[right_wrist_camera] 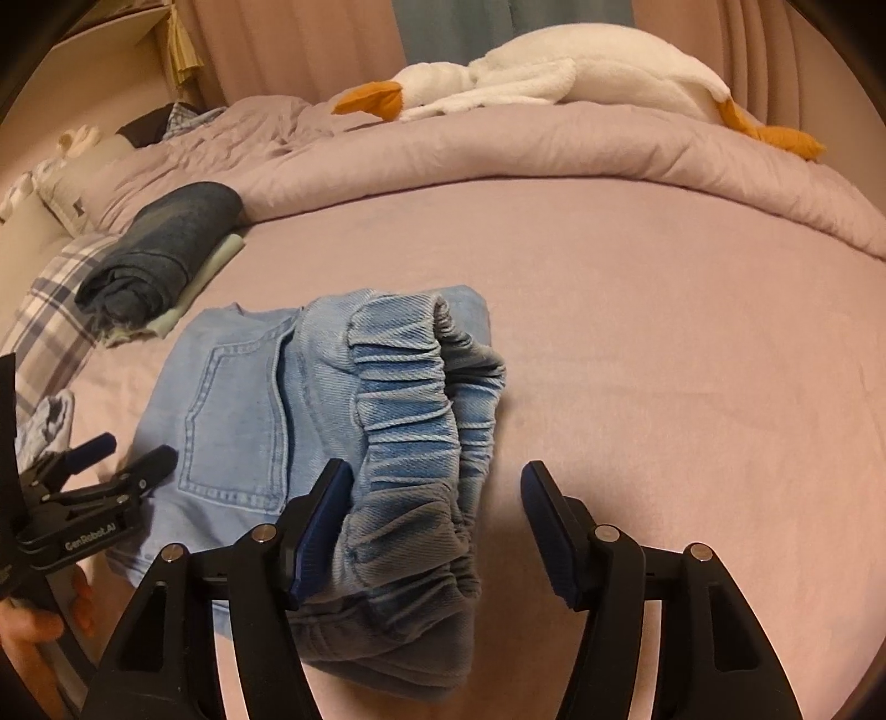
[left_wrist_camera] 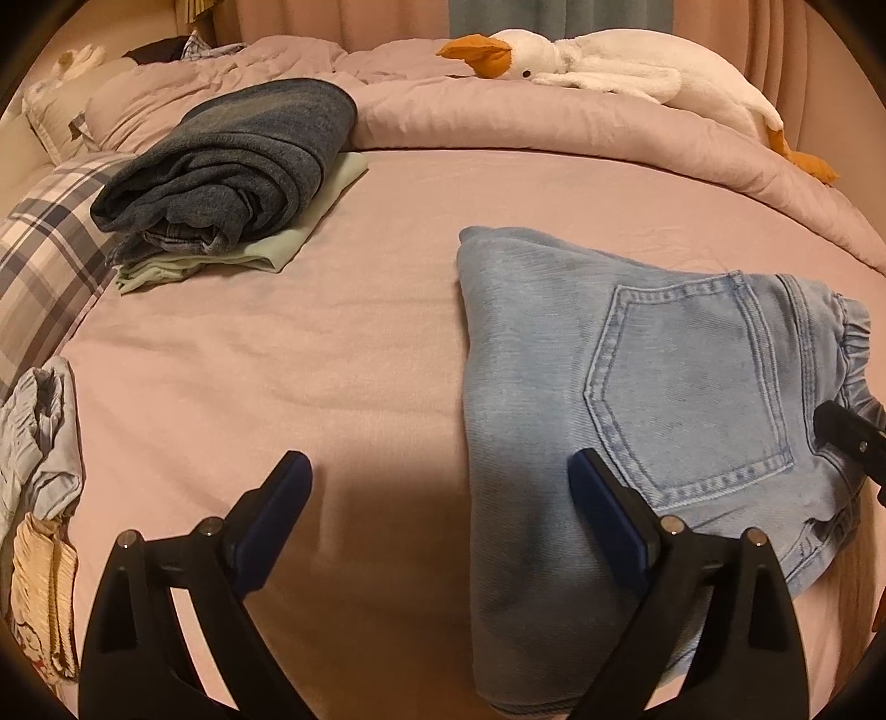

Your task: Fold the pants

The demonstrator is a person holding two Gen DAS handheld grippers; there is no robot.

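bed (left_wrist_camera: 387, 343): pink sheet | duvet (right_wrist_camera: 554, 149): bunched at far edge | curtains (right_wrist_camera: 288, 50): pink | light: warm, dim

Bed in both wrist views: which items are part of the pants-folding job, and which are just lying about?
Job:
light blue jeans, folded
left gripper, open
right gripper, open

Lying about:
dark blue folded garment
pale green folded cloth
plush goose
plaid pillow
pink duvet

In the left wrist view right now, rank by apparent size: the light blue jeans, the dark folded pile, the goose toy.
1. light blue jeans, nearest the camera, which inflates them
2. dark folded pile
3. goose toy, farthest away, so probably understated
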